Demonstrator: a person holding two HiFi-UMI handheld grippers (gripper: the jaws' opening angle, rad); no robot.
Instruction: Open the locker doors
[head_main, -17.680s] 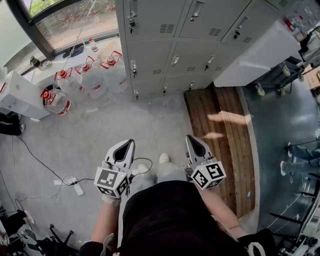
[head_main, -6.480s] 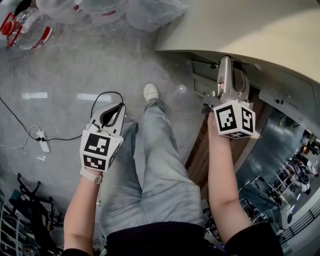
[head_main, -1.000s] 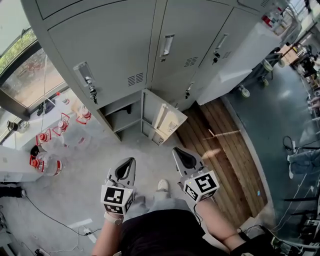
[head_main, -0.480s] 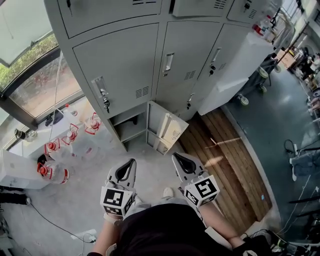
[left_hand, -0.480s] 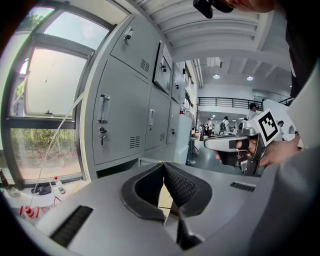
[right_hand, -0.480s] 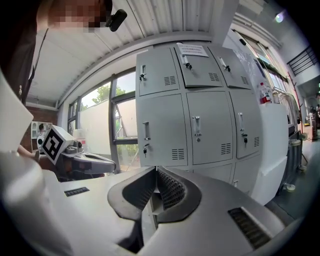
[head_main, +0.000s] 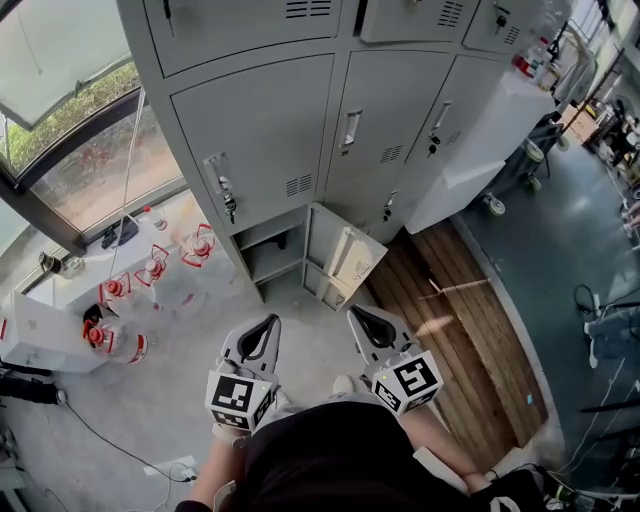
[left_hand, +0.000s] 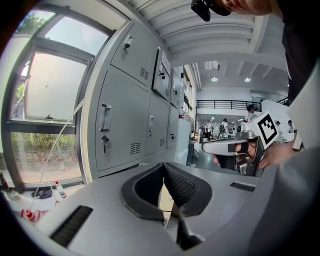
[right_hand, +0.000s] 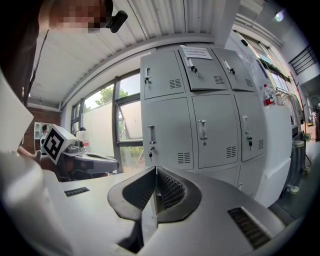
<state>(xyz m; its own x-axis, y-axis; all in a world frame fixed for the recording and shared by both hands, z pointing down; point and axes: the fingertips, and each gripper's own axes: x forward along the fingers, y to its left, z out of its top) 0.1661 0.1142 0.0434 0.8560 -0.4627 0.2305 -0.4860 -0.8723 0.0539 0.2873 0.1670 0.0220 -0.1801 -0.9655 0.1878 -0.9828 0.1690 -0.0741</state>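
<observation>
A bank of grey lockers (head_main: 300, 120) stands in front of me. The bottom-left locker door (head_main: 343, 262) is swung open, showing an empty shelved compartment (head_main: 268, 252). The doors above it, with handles (head_main: 350, 130), are closed. Both grippers hang low near my body, well short of the lockers. My left gripper (head_main: 268, 322) is shut and empty; its pads (left_hand: 172, 182) meet. My right gripper (head_main: 356, 316) is also shut and empty. The left gripper view shows the closed lockers (left_hand: 120, 125) and the right gripper (left_hand: 235, 147). The right gripper view shows the lockers (right_hand: 200, 130).
Clear water bottles with red caps (head_main: 150, 275) and a white box (head_main: 45, 335) sit left of the lockers under a window. A white wheeled cabinet (head_main: 470, 165) stands at the right. A wooden platform (head_main: 450, 310) lies on the floor there. A cable (head_main: 120, 445) runs at lower left.
The head view has lifted, so more of the upper lockers shows. Both grippers stay low and shut in front of my body. The bottom locker door stays open.
</observation>
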